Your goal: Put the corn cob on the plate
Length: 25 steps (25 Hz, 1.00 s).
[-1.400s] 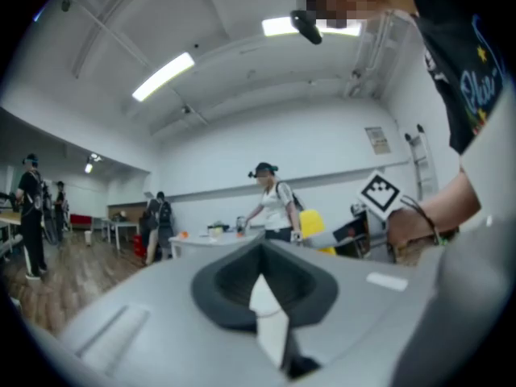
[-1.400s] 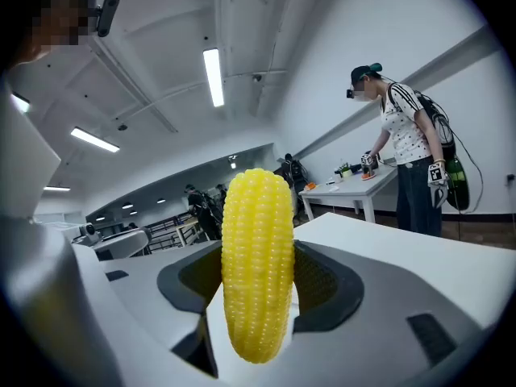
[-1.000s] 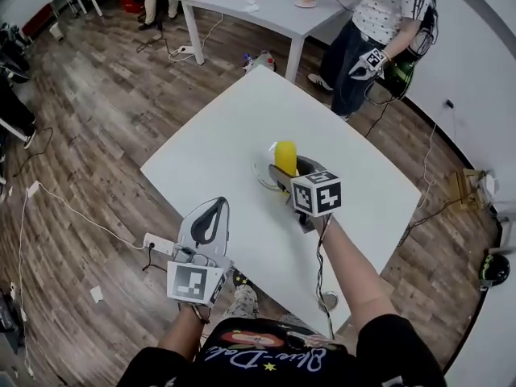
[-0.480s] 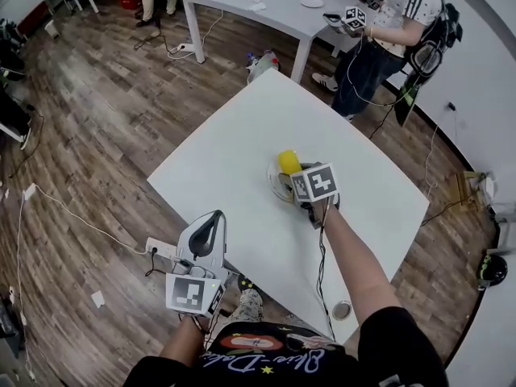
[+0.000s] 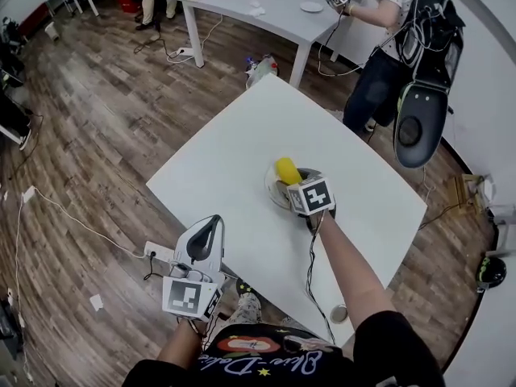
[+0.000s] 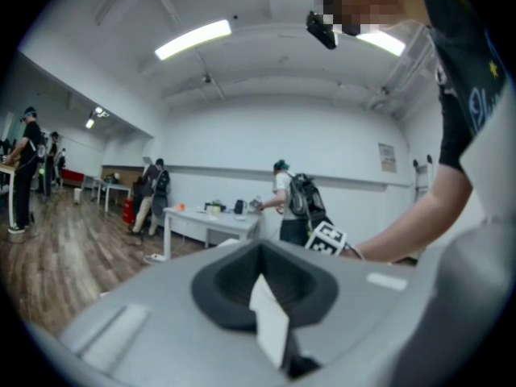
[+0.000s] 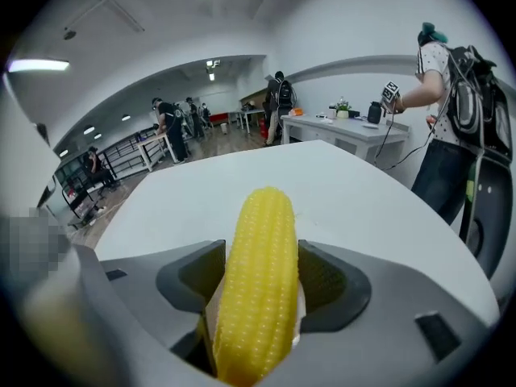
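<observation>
A yellow corn cob (image 7: 258, 276) stands upright between the jaws of my right gripper (image 7: 260, 285), which is shut on it. In the head view the corn cob (image 5: 287, 170) and right gripper (image 5: 289, 179) hang over the white plate (image 5: 271, 188) in the middle of the white table (image 5: 226, 168). The gripper hides most of the plate. Whether the cob touches the plate cannot be told. My left gripper (image 5: 211, 221) is held off the table's near-left edge, above the floor. Its jaws (image 6: 264, 297) are shut with nothing between them.
Behind my table stands a second white table (image 5: 266, 10) with small items, and a person (image 5: 395, 47) with a backpack works at it holding grippers. A power strip (image 5: 159, 252) and cables lie on the wood floor left of my table.
My right gripper stays over the plate with the corn cob, slightly lower and closer. The left gripper has barely moved. The person at the back has turned toward the far table.
</observation>
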Tool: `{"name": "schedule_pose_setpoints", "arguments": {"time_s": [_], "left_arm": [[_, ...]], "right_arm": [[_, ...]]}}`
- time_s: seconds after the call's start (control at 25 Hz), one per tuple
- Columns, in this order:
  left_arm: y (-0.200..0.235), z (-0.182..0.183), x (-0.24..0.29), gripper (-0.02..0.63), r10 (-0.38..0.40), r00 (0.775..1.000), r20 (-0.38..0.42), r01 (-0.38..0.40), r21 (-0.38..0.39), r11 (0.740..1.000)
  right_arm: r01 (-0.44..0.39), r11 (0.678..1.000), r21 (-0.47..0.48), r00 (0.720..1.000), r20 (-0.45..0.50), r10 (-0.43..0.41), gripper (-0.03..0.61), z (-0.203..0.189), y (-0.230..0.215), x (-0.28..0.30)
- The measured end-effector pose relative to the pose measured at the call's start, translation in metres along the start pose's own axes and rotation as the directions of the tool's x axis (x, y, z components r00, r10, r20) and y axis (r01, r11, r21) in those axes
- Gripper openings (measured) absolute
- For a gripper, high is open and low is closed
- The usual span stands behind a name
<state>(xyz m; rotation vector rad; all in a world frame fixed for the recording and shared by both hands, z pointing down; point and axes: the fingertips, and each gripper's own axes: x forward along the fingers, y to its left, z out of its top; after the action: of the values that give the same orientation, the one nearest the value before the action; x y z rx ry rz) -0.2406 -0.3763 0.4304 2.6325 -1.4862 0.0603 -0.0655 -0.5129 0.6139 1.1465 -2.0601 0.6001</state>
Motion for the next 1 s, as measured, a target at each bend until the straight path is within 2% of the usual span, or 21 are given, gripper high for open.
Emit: {"name": "schedule_pose_setpoints", "arguments": {"time_s": [0.16, 0.24, 0.32, 0.4, 0.48, 0.56, 0.6, 0.64, 0.72, 0.76, 0.88, 1.0], "left_arm": [[-0.006, 0.005, -0.004, 0.003, 0.001, 1.0, 0.005, -0.001, 0.014, 1.0], [-0.01, 0.01, -0.006, 0.003, 0.007, 1.0, 0.02, -0.008, 0.019, 1.0], [-0.017, 0.016, -0.008, 0.003, 0.011, 0.999, 0.036, -0.012, 0.031, 0.999], [-0.029, 0.023, -0.012, 0.003, 0.005, 0.999, 0.051, -0.007, 0.05, 0.999], [-0.043, 0.031, -0.017, 0.003, -0.003, 0.998, 0.067, -0.002, 0.076, 0.997], [-0.061, 0.039, -0.021, 0.003, -0.012, 0.996, 0.087, 0.003, 0.096, 0.995], [-0.071, 0.043, -0.022, 0.003, -0.017, 0.995, 0.097, 0.007, 0.101, 0.995], [-0.08, 0.046, -0.023, 0.003, -0.023, 0.994, 0.104, 0.011, 0.108, 0.994], [-0.098, 0.051, -0.024, 0.003, -0.04, 0.993, 0.107, 0.024, 0.143, 0.989], [-0.108, 0.053, -0.025, 0.003, -0.051, 0.993, 0.104, 0.033, 0.166, 0.986], [-0.135, 0.06, -0.026, 0.003, -0.083, 0.991, 0.109, 0.06, 0.196, 0.979], [-0.155, 0.068, -0.026, 0.003, -0.1, 0.987, 0.128, 0.073, 0.203, 0.976]], "right_arm": [[0.072, 0.994, -0.087, 0.995, 0.07, -0.066, 0.262, 0.007, -0.003, -0.015], [0.069, 0.996, -0.058, 0.987, 0.15, -0.06, 0.262, 0.017, -0.001, -0.034], [0.042, 0.999, 0.003, 0.966, 0.257, -0.041, 0.262, 0.026, 0.005, -0.066], [0.017, 0.996, 0.086, 0.923, 0.383, -0.049, 0.262, 0.03, 0.01, -0.106], [-0.007, 0.986, 0.166, 0.862, 0.501, -0.078, 0.261, 0.028, 0.016, -0.15], [-0.018, 0.976, 0.216, 0.809, 0.576, -0.113, 0.245, 0.021, 0.018, -0.192], [-0.011, 0.971, 0.238, 0.787, 0.601, -0.139, 0.179, 0.016, 0.017, -0.212], [-0.004, 0.966, 0.258, 0.761, 0.628, -0.165, 0.071, 0.011, 0.015, -0.231], [-0.011, 0.96, 0.278, 0.707, 0.681, -0.189, 0.031, 0.004, 0.014, -0.265], [-0.02, 0.961, 0.277, 0.693, 0.696, -0.187, 0.025, -0.001, 0.015, -0.279], [-0.025, 0.969, 0.247, 0.699, 0.697, -0.159, 0.017, -0.013, 0.019, -0.308], [0.02, 0.984, 0.177, 0.719, 0.681, -0.137, 0.014, -0.022, 0.026, -0.329]]}}
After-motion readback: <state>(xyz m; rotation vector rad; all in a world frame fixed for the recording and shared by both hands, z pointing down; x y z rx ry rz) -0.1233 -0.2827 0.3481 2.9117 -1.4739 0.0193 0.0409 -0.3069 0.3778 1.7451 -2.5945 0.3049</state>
